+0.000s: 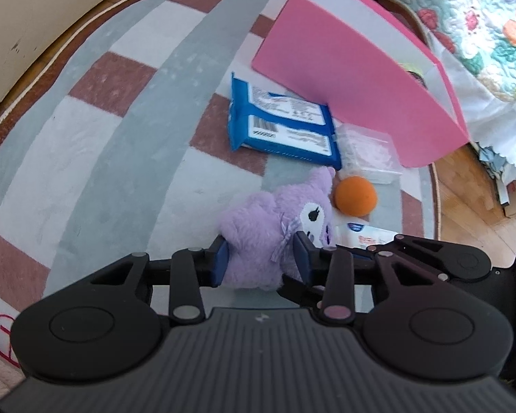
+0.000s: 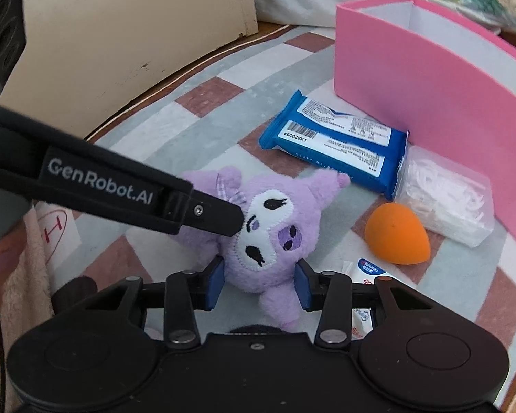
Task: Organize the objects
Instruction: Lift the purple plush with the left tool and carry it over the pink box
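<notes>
purple plush toy lay on the checked rug, near side of the clutter, well short of the pink box at far right. left gripper was clamped on the plush body, both blue pads sunk into the fur. right gripper straddled the plush head, pads close at either side; whether they pressed, i could not tell. orange sponge sat just right of the toy, blue wipes pack beyond it against the box wall.

judgement: step in hand was lifting the plush for the box. one firm grip seemed enough; lift straight, clear the sponge, lower over the box rim before letting go.
</notes>
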`<state>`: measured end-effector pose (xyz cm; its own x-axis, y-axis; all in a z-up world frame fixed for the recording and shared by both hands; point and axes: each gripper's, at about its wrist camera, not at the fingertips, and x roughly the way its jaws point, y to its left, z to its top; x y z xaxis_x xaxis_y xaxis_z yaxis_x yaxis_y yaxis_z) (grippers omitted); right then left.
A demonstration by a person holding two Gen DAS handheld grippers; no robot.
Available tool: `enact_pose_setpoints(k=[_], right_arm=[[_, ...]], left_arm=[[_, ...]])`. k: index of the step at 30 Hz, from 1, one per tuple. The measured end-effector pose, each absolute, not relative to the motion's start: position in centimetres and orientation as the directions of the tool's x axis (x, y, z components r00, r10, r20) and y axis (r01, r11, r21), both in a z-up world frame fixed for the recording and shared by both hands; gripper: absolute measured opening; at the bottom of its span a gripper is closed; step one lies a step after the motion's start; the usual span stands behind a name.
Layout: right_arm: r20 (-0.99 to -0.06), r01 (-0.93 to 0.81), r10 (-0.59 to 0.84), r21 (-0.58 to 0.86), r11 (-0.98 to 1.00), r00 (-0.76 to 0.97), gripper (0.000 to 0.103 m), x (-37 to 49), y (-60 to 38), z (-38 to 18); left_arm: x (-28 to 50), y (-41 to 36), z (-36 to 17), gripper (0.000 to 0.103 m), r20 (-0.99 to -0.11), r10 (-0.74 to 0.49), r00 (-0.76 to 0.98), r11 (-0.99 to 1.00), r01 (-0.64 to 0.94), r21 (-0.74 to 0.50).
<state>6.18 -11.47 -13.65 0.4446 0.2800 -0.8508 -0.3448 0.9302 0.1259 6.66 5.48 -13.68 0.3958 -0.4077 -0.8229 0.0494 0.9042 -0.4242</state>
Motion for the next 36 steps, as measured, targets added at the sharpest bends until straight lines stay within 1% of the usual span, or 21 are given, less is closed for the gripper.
enact_pose_setpoints(k=[6, 14, 19, 24, 28, 36], right_arm=[[-0.848, -0.347, 0.266, 0.104, 0.932, 0.458, 0.049, 5.7, -11.6, -11.9], [-0.835, -0.333, 0.205, 0.027, 0.943, 0.511, 0.049, 5.1, -11.5, -9.2], [-0.804, -0.323, 0.194, 0.003, 0.946, 0.562, 0.048, 4.7, -12.4, -6.8], [-0.766, -0.327, 0.190, -0.028, 0.945, 0.614, 0.048, 4.8, -13.5, -4.3], [-0.746, -0.300, 0.189, -0.015, 0.954, 0.639, 0.048, 5.5, -14.7, -2.3], [-0.737, -0.215, 0.197, 0.072, 0.974, 0.647, 0.048, 7.5, -16.5, 0.1]], left_arm=[[6.4, 5.4, -12.2, 0.038, -0.794, -0.440, 0.419, 0.892, 0.102, -0.440], [6.4, 5.1, -9.5, 0.038, -0.758, -0.492, 0.428, 0.865, 0.144, -0.480], [6.8, 4.8, -7.0, 0.038, -0.740, -0.518, 0.430, 0.851, 0.165, -0.499], [7.5, 3.8, -3.8, 0.038, -0.719, -0.536, 0.442, 0.843, 0.232, -0.486], [8.8, 3.3, -1.9, 0.038, -0.710, -0.556, 0.431, 0.831, 0.269, -0.487], [11.6, 2.1, 0.7, 0.038, -0.716, -0.558, 0.420, 0.829, 0.315, -0.461]])
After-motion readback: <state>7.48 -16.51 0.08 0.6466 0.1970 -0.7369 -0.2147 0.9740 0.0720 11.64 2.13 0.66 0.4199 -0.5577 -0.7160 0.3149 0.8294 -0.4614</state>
